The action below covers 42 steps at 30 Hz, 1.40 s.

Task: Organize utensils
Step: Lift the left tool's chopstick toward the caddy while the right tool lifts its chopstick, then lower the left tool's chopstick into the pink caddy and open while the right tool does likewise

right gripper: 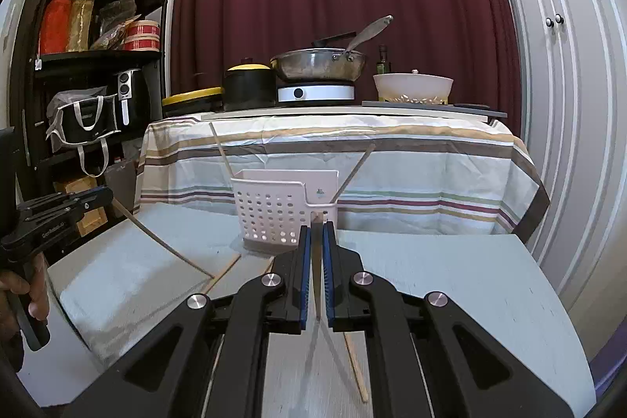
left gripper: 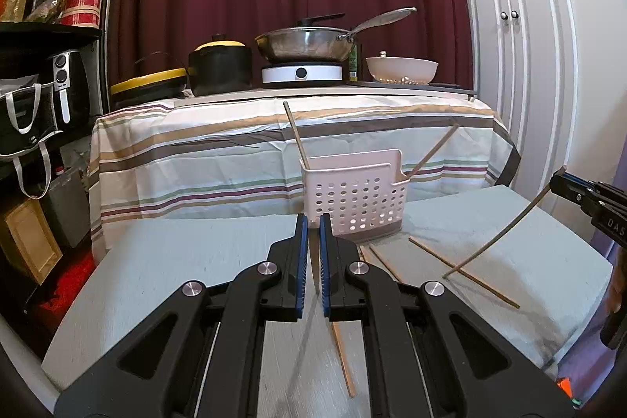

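Note:
A white perforated basket (left gripper: 354,198) (right gripper: 274,210) stands on the pale grey table (left gripper: 176,261) with two chopsticks leaning out of it, one left (left gripper: 296,132) and one right (left gripper: 431,151). My left gripper (left gripper: 313,218) (right gripper: 107,196) is shut on a chopstick (right gripper: 164,241) whose low end touches the table. My right gripper (right gripper: 317,224) (left gripper: 556,179) is shut on another chopstick (left gripper: 505,230), also slanting down to the table. Both grippers hover in front of the basket. Loose chopsticks (left gripper: 466,273) (left gripper: 343,359) (right gripper: 354,367) lie flat on the table.
Behind the basket is a striped-cloth table (left gripper: 235,151) carrying a wok (left gripper: 305,44) on a white hob, a black pot (left gripper: 219,69) and a white bowl (left gripper: 401,69). A black shelf (right gripper: 98,57) with an air fryer and bag stands left. White cupboard doors (left gripper: 509,26) are on the right.

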Each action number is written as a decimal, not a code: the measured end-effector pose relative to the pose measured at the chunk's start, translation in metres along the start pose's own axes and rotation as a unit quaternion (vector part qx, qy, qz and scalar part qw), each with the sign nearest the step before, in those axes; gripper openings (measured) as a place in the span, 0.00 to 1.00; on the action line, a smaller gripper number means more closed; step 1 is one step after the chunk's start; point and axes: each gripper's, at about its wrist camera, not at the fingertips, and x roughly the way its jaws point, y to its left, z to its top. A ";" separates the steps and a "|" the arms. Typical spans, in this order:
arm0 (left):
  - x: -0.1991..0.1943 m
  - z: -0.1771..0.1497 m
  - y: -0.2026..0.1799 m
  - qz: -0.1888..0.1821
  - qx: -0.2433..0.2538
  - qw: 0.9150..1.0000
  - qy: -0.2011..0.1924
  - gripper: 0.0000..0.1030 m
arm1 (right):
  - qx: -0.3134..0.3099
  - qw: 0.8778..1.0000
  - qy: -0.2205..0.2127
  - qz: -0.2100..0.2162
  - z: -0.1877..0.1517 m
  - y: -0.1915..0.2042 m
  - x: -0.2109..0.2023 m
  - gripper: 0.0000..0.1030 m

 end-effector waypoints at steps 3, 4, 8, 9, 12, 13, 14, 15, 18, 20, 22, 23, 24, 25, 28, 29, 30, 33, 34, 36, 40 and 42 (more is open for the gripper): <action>0.009 0.007 0.001 0.000 0.003 1.000 0.003 0.06 | 0.001 1.000 -0.002 0.001 0.007 -0.002 0.009 0.07; 0.013 0.011 0.002 -0.001 0.004 1.000 0.003 0.06 | 0.002 1.000 -0.003 0.002 0.011 -0.003 0.014 0.07; 0.025 0.020 0.006 -0.003 0.002 1.000 0.004 0.06 | 0.003 1.000 -0.005 0.005 0.020 -0.005 0.027 0.07; 0.027 0.023 0.007 -0.004 0.002 1.000 0.004 0.06 | 0.003 1.000 -0.005 0.005 0.022 -0.006 0.031 0.07; 0.034 0.029 0.010 -0.007 0.002 1.000 0.003 0.06 | 0.005 1.000 -0.005 0.007 0.028 -0.008 0.040 0.07; 0.036 0.030 0.010 -0.006 0.003 1.000 0.003 0.06 | 0.006 1.000 -0.004 0.007 0.029 -0.008 0.043 0.07; 0.039 0.031 0.010 -0.006 0.003 1.000 0.003 0.06 | 0.005 1.000 -0.004 0.007 0.031 -0.008 0.045 0.07; 0.041 0.033 0.012 -0.007 0.001 1.000 0.002 0.06 | 0.005 1.000 -0.004 0.007 0.032 -0.008 0.047 0.07; 0.047 0.037 0.015 -0.008 -0.002 1.000 0.001 0.06 | 0.003 1.000 -0.004 0.007 0.034 -0.008 0.054 0.07; 0.051 0.040 0.017 -0.009 -0.005 1.000 0.001 0.06 | 0.003 1.000 -0.003 0.008 0.037 -0.009 0.057 0.07; 0.054 0.041 0.020 -0.010 -0.011 1.000 0.001 0.06 | 0.004 1.000 -0.002 0.010 0.039 -0.009 0.061 0.07; 0.055 0.042 0.021 -0.010 -0.013 1.000 0.000 0.06 | 0.003 1.000 -0.001 0.011 0.040 -0.009 0.062 0.07; 0.056 0.043 0.022 -0.011 -0.015 1.000 0.000 0.06 | 0.003 1.000 -0.001 0.011 0.041 -0.009 0.063 0.07; 0.056 0.044 0.022 -0.012 -0.017 1.000 -0.001 0.06 | 0.003 1.000 -0.001 0.012 0.042 -0.009 0.064 0.07; 0.057 0.047 0.021 -0.016 -0.017 1.000 -0.004 0.06 | 0.005 1.000 -0.001 0.015 0.044 -0.009 0.067 0.07; 0.057 0.048 0.021 -0.017 -0.017 1.000 -0.005 0.06 | 0.005 1.000 -0.002 0.016 0.046 -0.009 0.067 0.07; 0.057 0.050 0.021 -0.020 -0.016 1.000 -0.007 0.06 | 0.006 1.000 -0.004 0.017 0.048 -0.009 0.068 0.07; 0.055 0.058 0.021 -0.028 -0.018 0.999 -0.012 0.06 | 0.009 1.000 -0.009 0.023 0.054 -0.009 0.069 0.07; 0.054 0.061 0.021 -0.031 -0.019 0.999 -0.014 0.06 | 0.009 1.000 -0.011 0.024 0.055 -0.010 0.069 0.07; 0.052 0.069 0.021 -0.037 -0.021 0.999 -0.019 0.06 | 0.006 0.999 -0.018 0.028 0.062 -0.008 0.069 0.07; 0.049 0.089 0.020 -0.043 -0.018 0.998 -0.037 0.06 | 0.002 0.999 -0.040 0.037 0.080 -0.006 0.068 0.07; 0.047 0.100 0.020 -0.048 -0.019 0.998 -0.046 0.06 | -0.003 0.998 -0.054 0.038 0.091 -0.005 0.068 0.07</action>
